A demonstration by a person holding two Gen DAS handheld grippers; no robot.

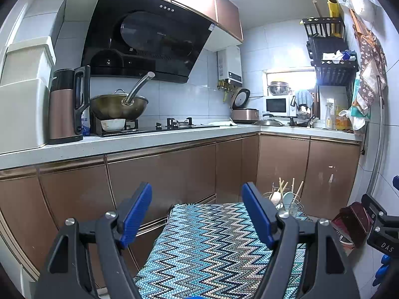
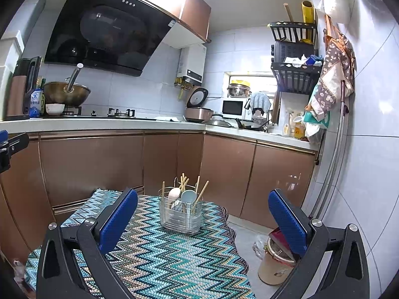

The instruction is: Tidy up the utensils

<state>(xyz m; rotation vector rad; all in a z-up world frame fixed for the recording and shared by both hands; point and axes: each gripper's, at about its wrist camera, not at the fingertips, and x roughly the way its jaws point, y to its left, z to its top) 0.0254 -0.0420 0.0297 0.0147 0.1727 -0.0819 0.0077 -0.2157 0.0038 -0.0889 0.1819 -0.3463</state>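
Observation:
A clear utensil holder (image 2: 180, 214) stands upright near the far edge of a table covered with a zigzag-patterned cloth (image 2: 159, 256). It holds wooden chopsticks (image 2: 202, 193), a white spoon (image 2: 173, 194) and a pale blue spoon (image 2: 188, 196). The holder also shows in the left wrist view (image 1: 286, 203), partly hidden behind my left gripper's right finger. My left gripper (image 1: 197, 214) is open and empty above the cloth (image 1: 212, 254). My right gripper (image 2: 203, 220) is open and empty, with the holder just beyond its fingers.
Brown cabinets (image 2: 99, 164) under a white counter (image 2: 104, 123) lie beyond the table. A wok (image 2: 67, 93), stove, rice cooker (image 2: 198, 112) and microwave sit on the counter. A bin (image 2: 273, 266) stands on the floor right of the table, by the tiled wall.

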